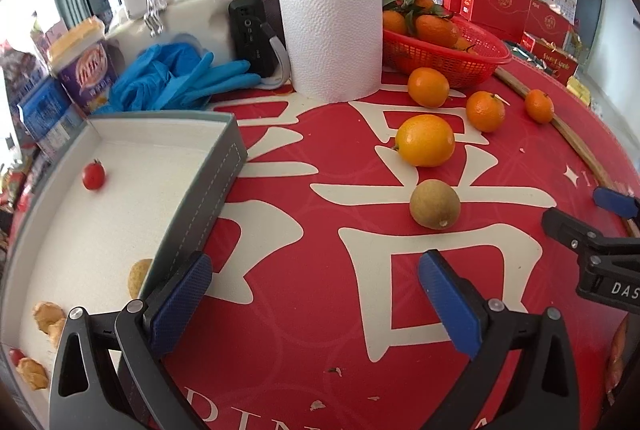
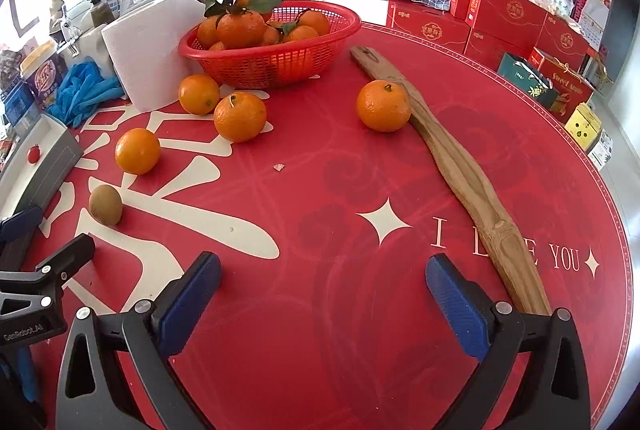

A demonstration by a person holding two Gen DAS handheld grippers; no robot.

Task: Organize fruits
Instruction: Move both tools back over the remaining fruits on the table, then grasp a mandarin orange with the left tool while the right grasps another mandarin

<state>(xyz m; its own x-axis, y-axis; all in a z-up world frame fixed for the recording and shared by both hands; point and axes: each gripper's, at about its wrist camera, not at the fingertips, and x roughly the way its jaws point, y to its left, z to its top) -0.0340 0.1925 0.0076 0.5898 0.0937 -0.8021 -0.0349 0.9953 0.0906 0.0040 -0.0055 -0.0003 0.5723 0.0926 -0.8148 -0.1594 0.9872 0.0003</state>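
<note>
Several loose oranges lie on the red round table: a large one (image 1: 425, 140) (image 2: 137, 151), and smaller ones (image 1: 428, 87) (image 1: 485, 111) (image 1: 539, 105) (image 2: 384, 105). A brown kiwi (image 1: 435, 204) (image 2: 105, 205) lies nearest my left gripper. A red basket (image 1: 444, 56) (image 2: 272, 48) holds more oranges with leaves. A grey tray (image 1: 212, 166) at the left holds a cherry tomato (image 1: 93, 174) and walnuts (image 1: 47, 316). My left gripper (image 1: 316, 304) hovers open over the table, empty, beside the tray's corner. My right gripper (image 2: 324, 304) is open and empty too.
A paper towel roll (image 1: 332, 38) stands behind the oranges, with blue gloves (image 1: 180, 78), a black device (image 1: 252, 34) and a purple tub (image 1: 86, 70) at the back left. A long wooden stick (image 2: 460, 166) lies along the table's right side. Red gift boxes (image 2: 504, 18) stand beyond.
</note>
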